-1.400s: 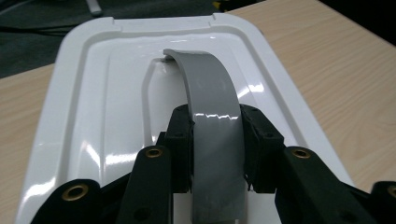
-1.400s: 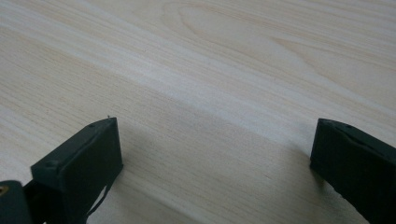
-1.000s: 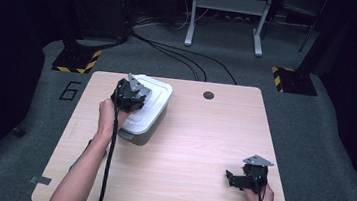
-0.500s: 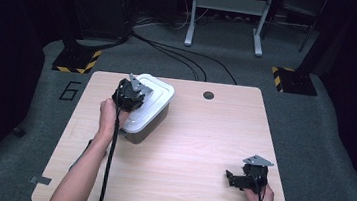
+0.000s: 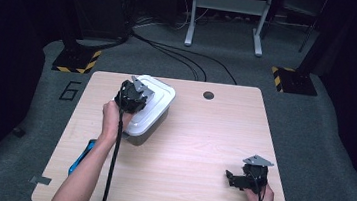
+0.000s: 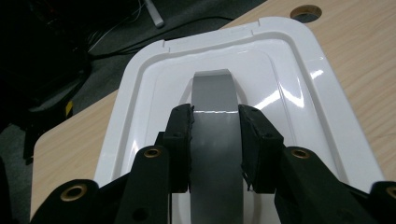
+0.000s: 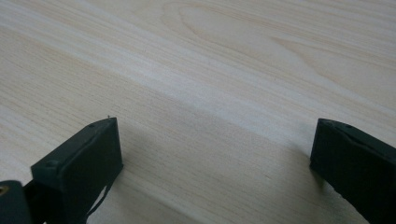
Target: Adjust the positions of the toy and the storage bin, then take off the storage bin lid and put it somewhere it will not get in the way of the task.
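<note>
A white lidded box (image 5: 153,109) stands on the far left part of the wooden table (image 5: 202,138). Its white lid (image 6: 299,88) has a raised grey handle (image 6: 214,91) down the middle. My left gripper (image 6: 215,115) comes down on the lid from above, (image 5: 134,98) in the high view, and is shut on that grey handle, one pad against each side. My right gripper (image 5: 232,179) rests low at the near right of the table, pointing left. Its jaws stand wide open (image 7: 212,140) over bare wood, with nothing between them.
A blue object (image 5: 81,156) lies on the table near the left edge, partly under the left forearm. A round cable hole (image 5: 208,95) sits at the table's far edge. Floor cables and a metal stand's legs (image 5: 225,20) lie beyond the table.
</note>
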A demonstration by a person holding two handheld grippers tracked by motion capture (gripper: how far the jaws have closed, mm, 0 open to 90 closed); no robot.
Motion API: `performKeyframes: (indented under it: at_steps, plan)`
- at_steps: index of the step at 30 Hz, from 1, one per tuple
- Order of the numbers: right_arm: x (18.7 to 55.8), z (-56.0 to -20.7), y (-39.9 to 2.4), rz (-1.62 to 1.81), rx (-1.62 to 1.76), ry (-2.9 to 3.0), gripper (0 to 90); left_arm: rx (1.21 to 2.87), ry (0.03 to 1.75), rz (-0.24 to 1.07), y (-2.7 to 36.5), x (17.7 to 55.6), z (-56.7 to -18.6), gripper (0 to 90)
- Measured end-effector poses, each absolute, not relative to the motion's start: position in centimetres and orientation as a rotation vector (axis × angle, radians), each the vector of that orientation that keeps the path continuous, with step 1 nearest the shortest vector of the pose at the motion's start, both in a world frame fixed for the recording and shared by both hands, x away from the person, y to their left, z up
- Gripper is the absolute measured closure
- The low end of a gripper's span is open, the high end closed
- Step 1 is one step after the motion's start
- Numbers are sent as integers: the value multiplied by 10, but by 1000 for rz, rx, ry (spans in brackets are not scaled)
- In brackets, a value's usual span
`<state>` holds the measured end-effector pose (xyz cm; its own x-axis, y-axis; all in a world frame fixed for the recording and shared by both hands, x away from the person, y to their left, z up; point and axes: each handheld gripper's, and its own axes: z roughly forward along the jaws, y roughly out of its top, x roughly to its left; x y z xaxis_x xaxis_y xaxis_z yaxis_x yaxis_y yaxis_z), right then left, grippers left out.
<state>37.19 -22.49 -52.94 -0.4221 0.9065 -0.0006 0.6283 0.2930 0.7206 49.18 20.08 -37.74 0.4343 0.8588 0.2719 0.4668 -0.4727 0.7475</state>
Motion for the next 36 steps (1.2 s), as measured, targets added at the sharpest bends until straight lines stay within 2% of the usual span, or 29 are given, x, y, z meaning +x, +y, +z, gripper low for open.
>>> performKeyframes:
  at_steps: [10, 17, 27, 36]
  plan:
    - [372, -529, -225, 919, 1374, 2158, 11, 2066, 1084, 875, 205, 487, -367, 664]
    - [372, -530, -225, 919, 1374, 2157, 11, 2017, 1088, 928, 213, 487, -350, 664]
    - [372, -530, -225, 919, 1373, 2158, 11, 1958, 1161, 991, 250, 491, -334, 664]
    - [372, -530, -225, 919, 1373, 2158, 11, 1889, 1262, 1070, 287, 501, -335, 664]
